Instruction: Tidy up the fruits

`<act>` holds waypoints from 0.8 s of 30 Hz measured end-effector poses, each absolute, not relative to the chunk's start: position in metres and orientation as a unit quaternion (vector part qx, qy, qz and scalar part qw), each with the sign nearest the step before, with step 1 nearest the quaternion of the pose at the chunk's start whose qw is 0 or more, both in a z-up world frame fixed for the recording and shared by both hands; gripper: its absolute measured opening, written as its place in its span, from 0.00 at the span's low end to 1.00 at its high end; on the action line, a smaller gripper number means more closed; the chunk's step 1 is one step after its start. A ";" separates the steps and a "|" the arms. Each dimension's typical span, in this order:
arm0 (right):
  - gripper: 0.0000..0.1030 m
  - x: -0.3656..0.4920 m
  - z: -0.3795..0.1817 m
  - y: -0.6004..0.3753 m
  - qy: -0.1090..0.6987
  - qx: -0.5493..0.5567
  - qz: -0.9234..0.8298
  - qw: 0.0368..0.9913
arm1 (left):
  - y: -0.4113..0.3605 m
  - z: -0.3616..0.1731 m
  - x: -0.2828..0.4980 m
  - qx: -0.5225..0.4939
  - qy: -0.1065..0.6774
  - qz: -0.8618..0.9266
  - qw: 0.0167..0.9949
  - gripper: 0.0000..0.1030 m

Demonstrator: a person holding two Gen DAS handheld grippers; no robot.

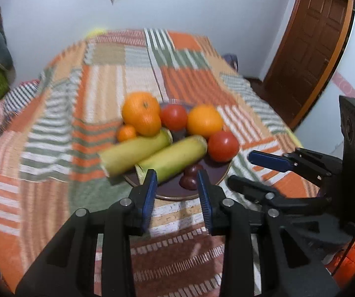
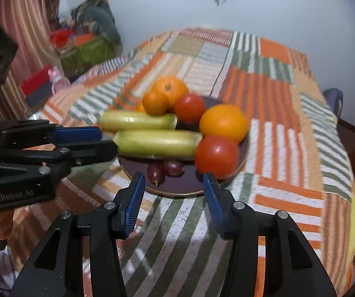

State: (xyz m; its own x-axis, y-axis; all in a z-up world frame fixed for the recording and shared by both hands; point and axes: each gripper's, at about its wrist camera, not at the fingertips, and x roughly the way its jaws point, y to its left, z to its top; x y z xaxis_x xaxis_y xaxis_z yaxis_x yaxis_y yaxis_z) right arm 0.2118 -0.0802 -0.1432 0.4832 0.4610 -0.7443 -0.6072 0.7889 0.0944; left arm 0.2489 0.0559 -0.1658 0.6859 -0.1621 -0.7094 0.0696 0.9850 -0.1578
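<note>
A dark plate on a striped cloth holds oranges, two red tomatoes, two yellow-green corn cobs and small dark purple fruits. My left gripper is open and empty, hovering at the plate's near rim. My right gripper is open and empty, also just before the rim. Each gripper shows in the other's view, the right and the left.
The table is covered by an orange, green and white patchwork cloth. A brown door stands at the right. A pile of cushions and bags lies at the left by a curtain.
</note>
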 end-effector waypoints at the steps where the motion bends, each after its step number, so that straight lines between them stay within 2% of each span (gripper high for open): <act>1: 0.44 0.208 -0.135 -0.084 0.395 -0.085 0.310 0.861 | 0.056 -0.158 0.243 -0.058 0.381 -0.059 0.921 0.32; 8: 0.44 0.167 -0.051 -0.116 0.306 -0.036 0.295 0.905 | 0.050 -0.069 0.174 -0.048 0.266 -0.036 0.962 0.32; 14: 0.44 0.116 0.015 -0.136 0.214 -0.002 0.290 0.933 | 0.041 -0.014 0.113 -0.036 0.182 -0.029 0.982 0.32; 16: 0.46 0.098 0.030 -0.140 0.184 0.006 0.286 0.941 | 0.037 -0.002 0.096 -0.033 0.161 -0.030 0.986 0.35; 19: 0.55 0.077 0.045 -0.144 0.149 0.016 0.279 0.949 | 0.033 0.011 0.075 -0.026 0.132 -0.023 0.991 0.51; 23: 0.80 0.060 0.053 -0.143 0.121 0.017 0.265 0.957 | 0.031 0.018 0.056 -0.021 0.107 -0.009 0.994 0.71; 24: 0.85 0.058 0.053 -0.142 0.116 0.015 0.259 0.959 | 0.031 0.019 0.052 -0.024 0.103 -0.010 0.994 0.73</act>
State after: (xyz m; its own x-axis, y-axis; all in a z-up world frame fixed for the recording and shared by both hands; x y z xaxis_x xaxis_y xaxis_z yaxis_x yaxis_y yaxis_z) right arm 0.0581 -0.1421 0.0533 0.8394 0.4995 -0.2141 -0.4927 0.8657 0.0883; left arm 0.0524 0.0311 0.0193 0.9784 -0.0240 -0.2051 0.0142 0.9987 -0.0490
